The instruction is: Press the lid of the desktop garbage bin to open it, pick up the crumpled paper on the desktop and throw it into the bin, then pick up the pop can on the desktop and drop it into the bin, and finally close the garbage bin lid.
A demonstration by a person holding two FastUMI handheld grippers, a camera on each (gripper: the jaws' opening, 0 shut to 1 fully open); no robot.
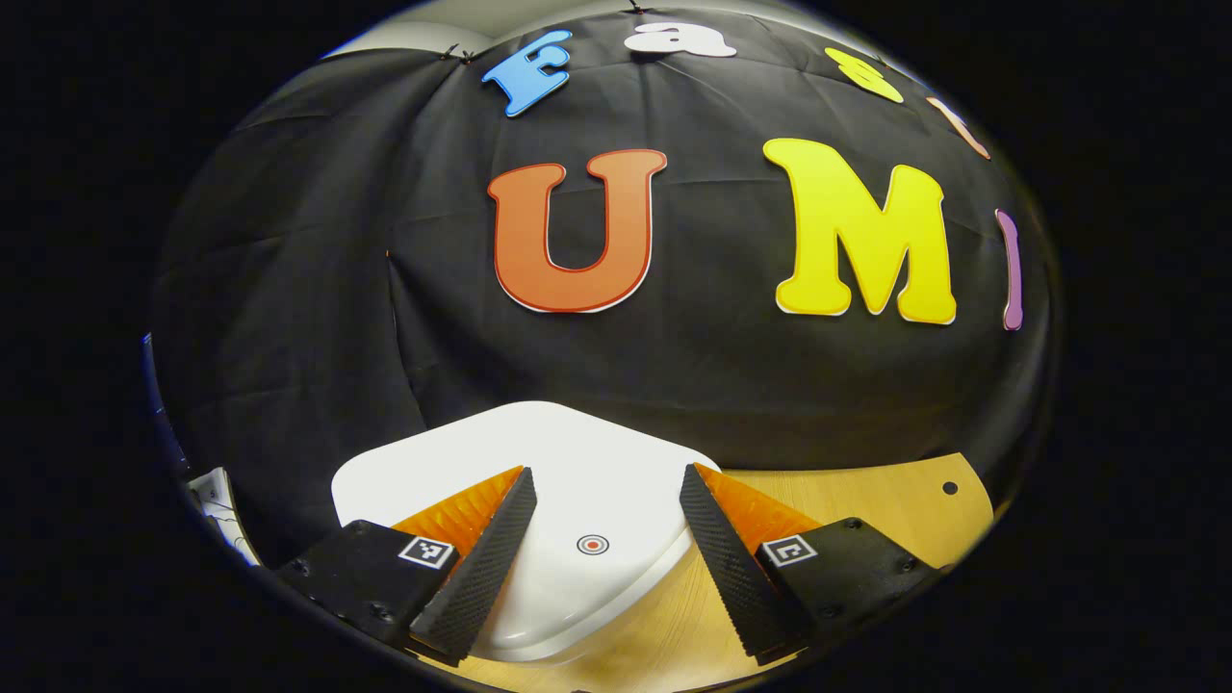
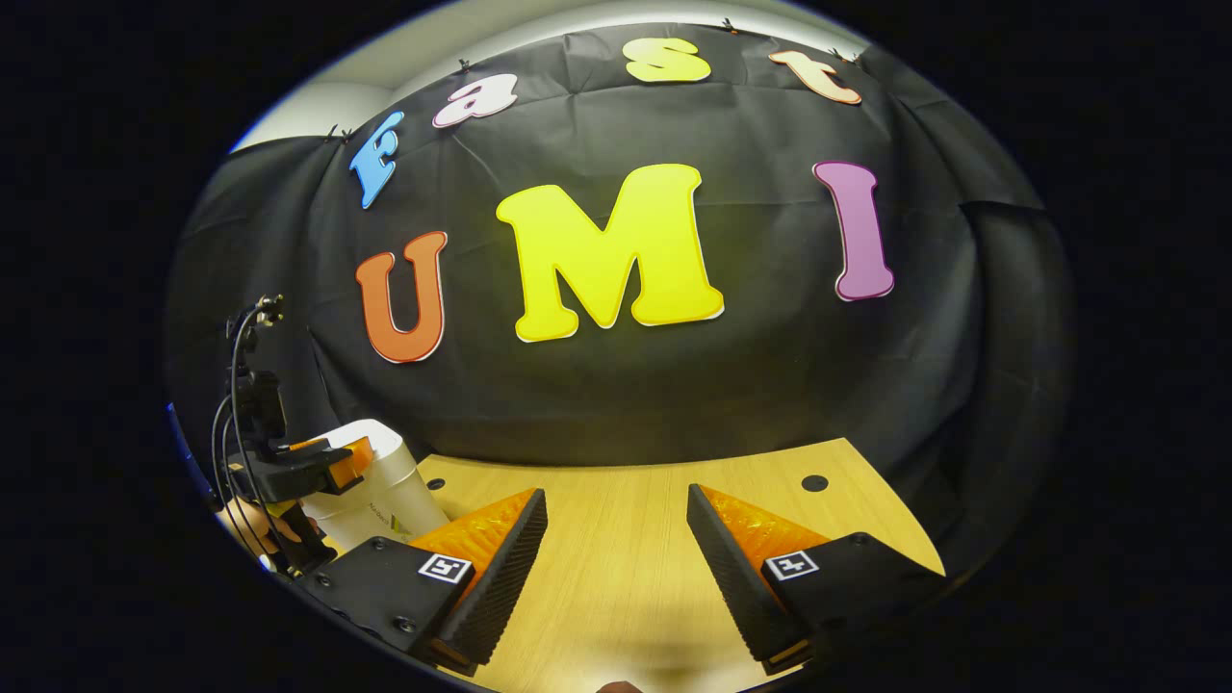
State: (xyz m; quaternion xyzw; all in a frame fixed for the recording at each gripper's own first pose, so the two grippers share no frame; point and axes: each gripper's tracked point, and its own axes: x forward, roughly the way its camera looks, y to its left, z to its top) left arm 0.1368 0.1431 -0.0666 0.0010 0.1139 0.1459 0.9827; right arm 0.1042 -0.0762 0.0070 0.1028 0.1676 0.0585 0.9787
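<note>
The white bin lid lies flat and closed just under my left gripper, whose fingers stand open above it. A small round target mark sits on the lid between the fingers. In the right gripper view the white bin stands at the far left of the wooden desktop, with the left gripper and a hand hovering over its top. My right gripper is open over bare wood, well to the right of the bin.
The black cloth wall closes the back of the desk. A dark round hole marks the desktop near its far right corner; another shows in the left gripper view. Cables rise from the left gripper.
</note>
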